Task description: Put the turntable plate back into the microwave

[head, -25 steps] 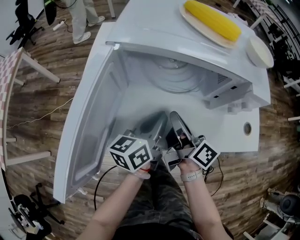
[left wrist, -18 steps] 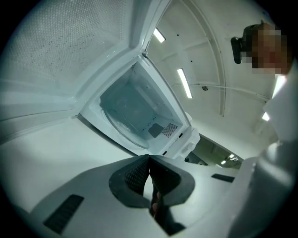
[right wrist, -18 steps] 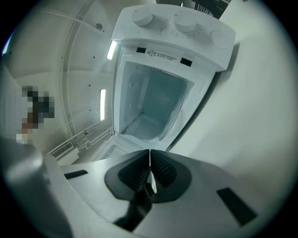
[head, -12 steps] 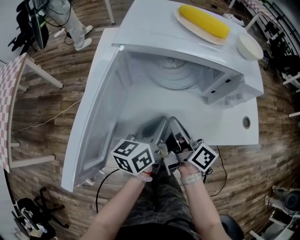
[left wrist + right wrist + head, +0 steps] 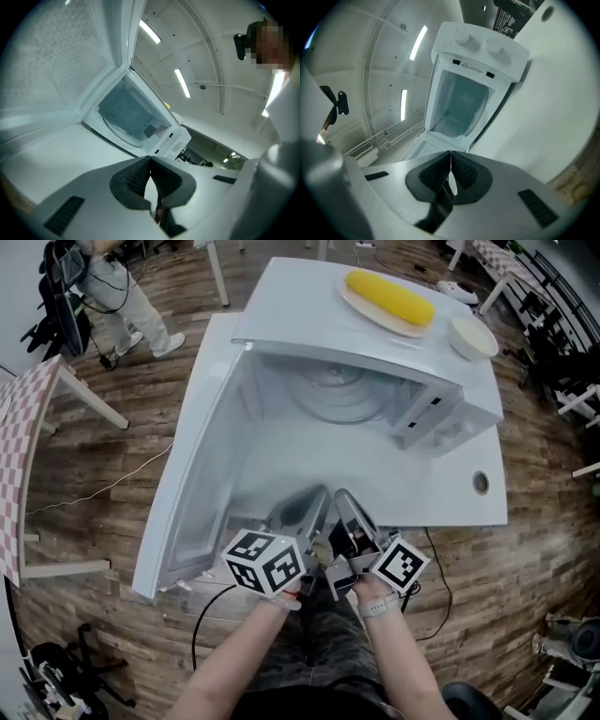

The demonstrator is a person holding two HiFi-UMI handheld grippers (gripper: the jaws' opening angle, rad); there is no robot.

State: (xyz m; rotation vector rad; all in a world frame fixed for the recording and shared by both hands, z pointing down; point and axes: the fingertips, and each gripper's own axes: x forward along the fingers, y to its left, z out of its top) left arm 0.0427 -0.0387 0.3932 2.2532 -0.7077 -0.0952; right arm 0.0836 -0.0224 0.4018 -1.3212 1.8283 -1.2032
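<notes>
Inside the white microwave oven [image 5: 300, 306], its door swung open, the head view shows the clear round glass turntable plate [image 5: 339, 393] lying on the cavity floor. The left gripper [image 5: 316, 495] and right gripper [image 5: 341, 497] hover side by side in front of the microwave, over the white surface [image 5: 441, 484]. In the left gripper view the jaws are clenched on nothing, pointing at the microwave. In the right gripper view the jaws are likewise pressed together, empty

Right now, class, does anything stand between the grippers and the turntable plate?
Nothing visible does. The turntable plate lies inside the microwave, door swung open; only bare table separates it from the shut left gripper and right gripper.
</notes>
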